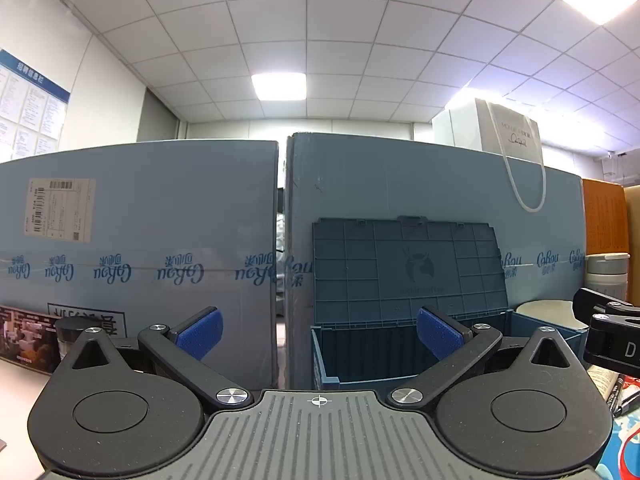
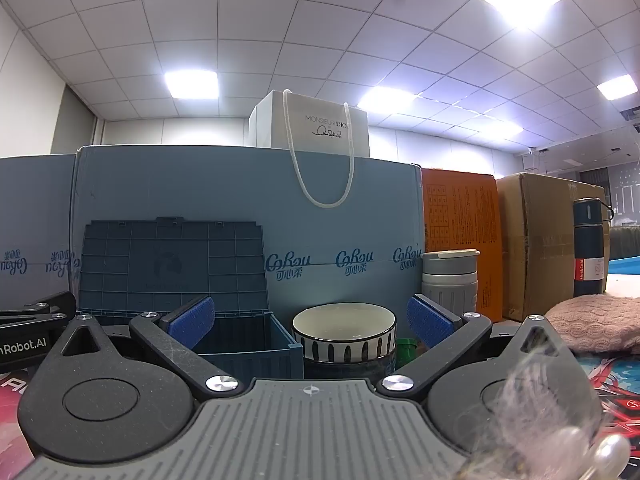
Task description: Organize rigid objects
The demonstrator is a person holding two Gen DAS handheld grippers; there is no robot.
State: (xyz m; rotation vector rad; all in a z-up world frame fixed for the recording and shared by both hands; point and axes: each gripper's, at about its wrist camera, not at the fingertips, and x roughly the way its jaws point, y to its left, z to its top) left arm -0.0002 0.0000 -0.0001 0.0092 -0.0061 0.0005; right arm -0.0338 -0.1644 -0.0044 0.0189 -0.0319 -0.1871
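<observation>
Tongs: left tongs (image 1: 318,334) and right tongs (image 2: 310,320) are spread wide, nothing gripped. Bowl (image 2: 344,334) is seen stacked beside open crate (image 2: 256,346), on table. Risk judged: bowl toppled if rim is nudged sideways.

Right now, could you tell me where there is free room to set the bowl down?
The open blue bin looks empty inside, left of the striped bowl. Right of the bowl it is crowded: green item, grey jar, pink knit.
</observation>
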